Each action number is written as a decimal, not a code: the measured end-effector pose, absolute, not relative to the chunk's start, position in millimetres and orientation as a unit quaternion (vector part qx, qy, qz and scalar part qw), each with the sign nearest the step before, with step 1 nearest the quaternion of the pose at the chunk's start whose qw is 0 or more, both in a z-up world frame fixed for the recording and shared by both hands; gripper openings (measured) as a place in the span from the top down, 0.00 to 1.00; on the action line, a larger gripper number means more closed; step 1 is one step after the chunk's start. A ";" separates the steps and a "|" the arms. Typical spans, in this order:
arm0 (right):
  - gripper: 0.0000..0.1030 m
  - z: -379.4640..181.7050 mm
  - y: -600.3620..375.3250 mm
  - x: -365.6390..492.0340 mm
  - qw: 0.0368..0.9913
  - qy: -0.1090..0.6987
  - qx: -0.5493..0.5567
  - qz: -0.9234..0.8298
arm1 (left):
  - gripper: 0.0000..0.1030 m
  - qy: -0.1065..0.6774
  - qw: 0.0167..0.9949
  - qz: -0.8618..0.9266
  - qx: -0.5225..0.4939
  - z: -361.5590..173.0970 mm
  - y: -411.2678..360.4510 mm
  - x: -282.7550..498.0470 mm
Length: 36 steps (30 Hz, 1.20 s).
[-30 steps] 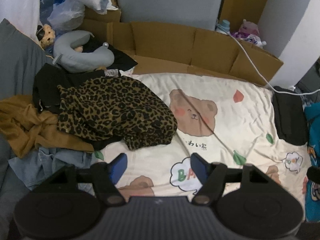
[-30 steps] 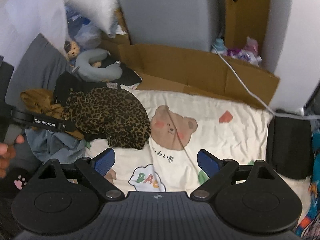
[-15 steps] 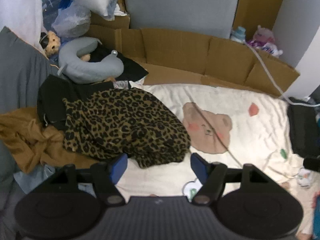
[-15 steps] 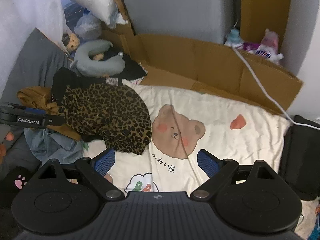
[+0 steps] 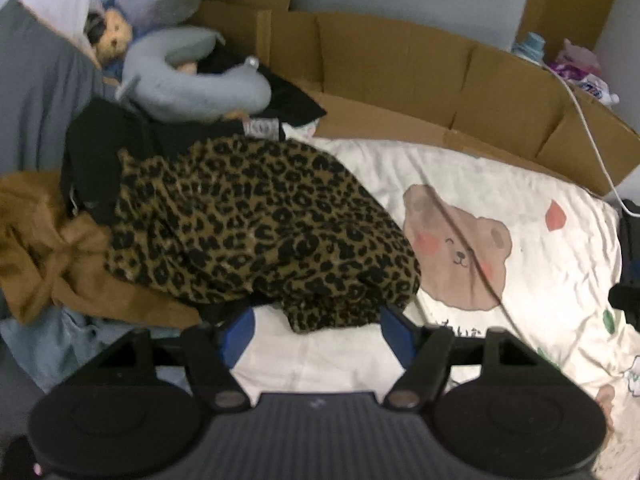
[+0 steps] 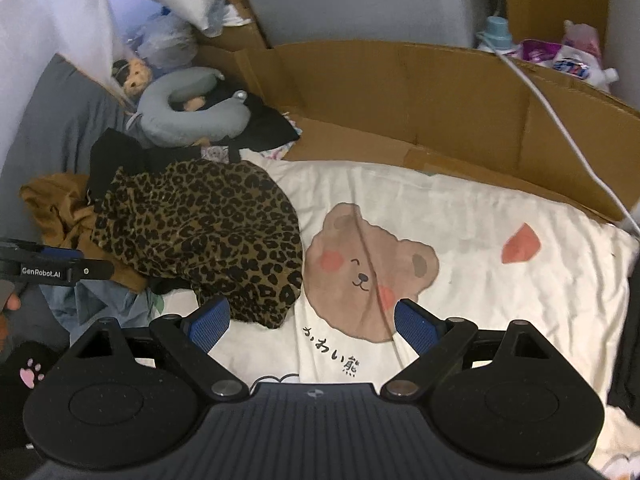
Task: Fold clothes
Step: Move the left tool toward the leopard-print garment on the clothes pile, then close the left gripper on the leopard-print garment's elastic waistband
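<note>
Leopard-print garment [image 5: 256, 232] lies crumpled in a heap on the left part of the bed, on a cream bedsheet [image 5: 520, 184] printed with a brown bear face [image 5: 452, 248]. Its near hem droops toward the left claw [image 5: 316, 330], whose blue pads [image 5: 236, 334] stand apart with nothing pressed between them; the hem sits just in front of the gap, and contact cannot be told. Under and behind the leopard piece lie a black garment [image 5: 96, 160], a mustard-brown garment [image 5: 44, 248] to its left and a pale blue denim piece [image 5: 76, 344] at the near left edge. A grey neck pillow [image 5: 192, 92] rests on the black cloth farther back, with a small plush doll [image 5: 112, 38] beside it.

From the right wrist view, the right claw [image 6: 312, 326] is released too, held over the bear print with the leopard hem near its left pad [image 6: 208, 324]. Part of the left claw shows at that view's left edge, with fingers of a hand [image 6: 12, 304] below it. Flattened cardboard [image 6: 400, 92] lines the far side of the bed, and a white cable [image 6: 560, 128] trails across it.
</note>
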State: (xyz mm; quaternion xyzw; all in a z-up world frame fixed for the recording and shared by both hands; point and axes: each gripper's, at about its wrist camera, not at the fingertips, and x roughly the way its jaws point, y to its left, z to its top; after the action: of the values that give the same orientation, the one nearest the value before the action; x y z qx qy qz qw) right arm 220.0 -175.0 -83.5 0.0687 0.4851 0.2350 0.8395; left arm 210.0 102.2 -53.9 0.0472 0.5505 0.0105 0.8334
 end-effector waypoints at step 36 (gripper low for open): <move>0.19 -227.0 -164.5 145.3 0.855 0.461 0.109 0.211 | 0.40 0.545 0.837 -0.043 0.009 -271.3 146.5 252.5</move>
State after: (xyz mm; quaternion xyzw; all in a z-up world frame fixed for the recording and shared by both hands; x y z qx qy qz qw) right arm 145.3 -164.5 -227.0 0.1091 0.4608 0.2114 0.8550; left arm 252.5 146.5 -271.3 0.0088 0.5452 -0.0434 0.8371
